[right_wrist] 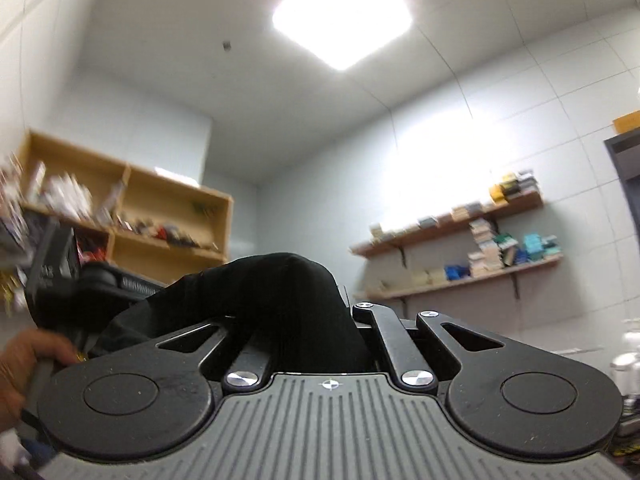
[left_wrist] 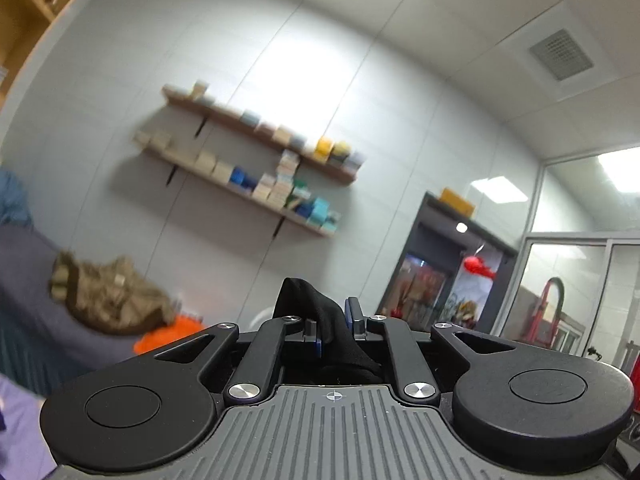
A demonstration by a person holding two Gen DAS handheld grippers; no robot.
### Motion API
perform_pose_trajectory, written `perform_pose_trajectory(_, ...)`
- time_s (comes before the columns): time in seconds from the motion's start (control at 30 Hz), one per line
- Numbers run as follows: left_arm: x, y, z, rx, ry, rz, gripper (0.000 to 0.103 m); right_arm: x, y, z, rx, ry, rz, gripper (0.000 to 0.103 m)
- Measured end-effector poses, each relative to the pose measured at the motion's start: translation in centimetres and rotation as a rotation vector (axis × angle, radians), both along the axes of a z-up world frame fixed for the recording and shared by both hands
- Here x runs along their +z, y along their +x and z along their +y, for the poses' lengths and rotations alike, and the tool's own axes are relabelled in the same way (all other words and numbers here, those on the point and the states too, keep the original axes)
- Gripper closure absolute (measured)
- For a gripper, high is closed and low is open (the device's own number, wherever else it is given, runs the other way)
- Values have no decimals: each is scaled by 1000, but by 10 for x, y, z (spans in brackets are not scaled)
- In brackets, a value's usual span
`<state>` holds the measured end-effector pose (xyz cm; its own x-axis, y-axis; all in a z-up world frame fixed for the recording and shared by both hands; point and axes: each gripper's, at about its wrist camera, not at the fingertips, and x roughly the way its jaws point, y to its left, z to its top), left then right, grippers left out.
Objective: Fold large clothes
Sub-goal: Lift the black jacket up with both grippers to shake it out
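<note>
My left claw (left_wrist: 334,330) pinched a bunch of black cloth (left_wrist: 320,320) at the lower centre of its frame; my right claw (right_wrist: 344,312) was clamped on the same cloth, draped over its fingers. Wall shelves (left_wrist: 256,168) showed behind.

- Left wrist view: sits right behind the left gripper (left_wrist: 334,326), whose body fills the lower third; it faces roughly level toward a white tiled wall with two wall shelves (left_wrist: 256,168) of small boxes, a dark glass-fronted cabinet (left_wrist: 448,272) to the right; ceiling panels and a vent (left_wrist: 560,54) show above.
- Right wrist view: sits right behind the right gripper (right_wrist: 304,312), tilted upward; a ceiling light (right_wrist: 342,12) dominates, a wooden cubby unit (right_wrist: 132,216) stands left.
- Shared: the same wall shelves (right_wrist: 464,244), far in both, and the cabinet's edge; the left gripper (right_wrist: 72,276) and a hand (right_wrist: 24,360) appear at the right view's left edge.
</note>
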<state>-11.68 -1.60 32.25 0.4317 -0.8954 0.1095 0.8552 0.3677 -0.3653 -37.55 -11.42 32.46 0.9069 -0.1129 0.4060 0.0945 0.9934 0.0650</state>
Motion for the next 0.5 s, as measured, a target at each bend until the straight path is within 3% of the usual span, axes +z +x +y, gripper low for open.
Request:
perform_pose_trajectory(0.1, 32, -6, -7, -14, -79, -70, 51, 25, -16, -2, 21, -63, -66, 100)
perform_pose_trajectory(0.23, 51, 15, -31, -69, -137, 4, 51, 60, 1, -38, 22, -47, -63, 100)
perform_pose_trajectory(0.33, 26, 49, -68, 2, -43, -10, 51, 70, 48, -81, 37, 79, 3, 99)
perform_pose_trajectory(0.43, -28, 111, -121, 52, 106, 118, 42, 39, 123, -113, -63, 121, 158, 97)
perform_pose_trajectory(0.5, -77, 151, -159, 101, 254, 210, 12, 5, 178, -145, -140, 189, 306, 90)
